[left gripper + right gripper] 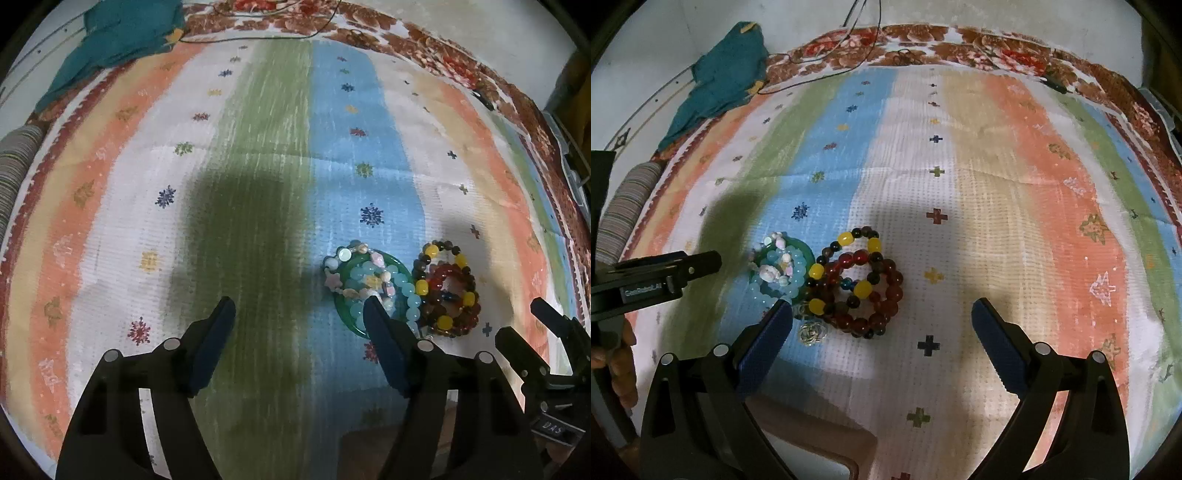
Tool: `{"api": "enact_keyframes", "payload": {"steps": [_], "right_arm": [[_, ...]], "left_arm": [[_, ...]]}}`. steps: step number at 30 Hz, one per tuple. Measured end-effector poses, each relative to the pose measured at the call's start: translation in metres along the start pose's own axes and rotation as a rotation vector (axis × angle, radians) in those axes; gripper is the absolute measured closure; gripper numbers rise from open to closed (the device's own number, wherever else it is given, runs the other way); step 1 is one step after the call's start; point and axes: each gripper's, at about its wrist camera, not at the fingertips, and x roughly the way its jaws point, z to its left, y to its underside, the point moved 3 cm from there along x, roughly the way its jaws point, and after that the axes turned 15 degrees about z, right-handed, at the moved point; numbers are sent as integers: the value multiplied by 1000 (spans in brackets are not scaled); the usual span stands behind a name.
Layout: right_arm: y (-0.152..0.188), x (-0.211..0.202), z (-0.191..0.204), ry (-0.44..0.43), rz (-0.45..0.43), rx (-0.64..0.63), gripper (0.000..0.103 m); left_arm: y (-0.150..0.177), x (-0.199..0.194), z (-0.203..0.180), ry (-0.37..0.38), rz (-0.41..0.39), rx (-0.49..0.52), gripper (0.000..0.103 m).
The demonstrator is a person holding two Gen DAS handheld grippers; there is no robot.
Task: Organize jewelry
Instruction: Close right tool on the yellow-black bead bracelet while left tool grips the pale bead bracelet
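A heap of bracelets lies on a striped mat (258, 129). A green bangle (397, 263) carries a light-blue bead bracelet (408, 291) and a pastel shell-and-star bracelet (334, 280). Beside it to the right lie a red bead bracelet (894, 291) and a yellow-and-dark bead bracelet (846, 239), with a small silver piece (811, 332) in front. My left gripper (298, 306) is open over bare mat, its right finger crossing the bangle's near edge. My right gripper (882, 305) is open, with the red and yellow bracelets lying just ahead between its fingers.
A teal cloth (720, 77) and a thin black cable (827, 75) lie at the mat's far edge. A striped roll (628, 206) sits at the left. A brownish box edge (812, 443) shows at the near side. A person's hand (620, 362) holds the left gripper.
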Motion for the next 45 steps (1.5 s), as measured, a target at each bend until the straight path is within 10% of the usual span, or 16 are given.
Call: {"api": "enact_keyframes", "payload": {"steps": [45], "right_arm": [[-24, 45, -7, -38, 110, -19, 90]], "left_arm": [[-32, 51, 0, 204, 87, -79, 93]]}}
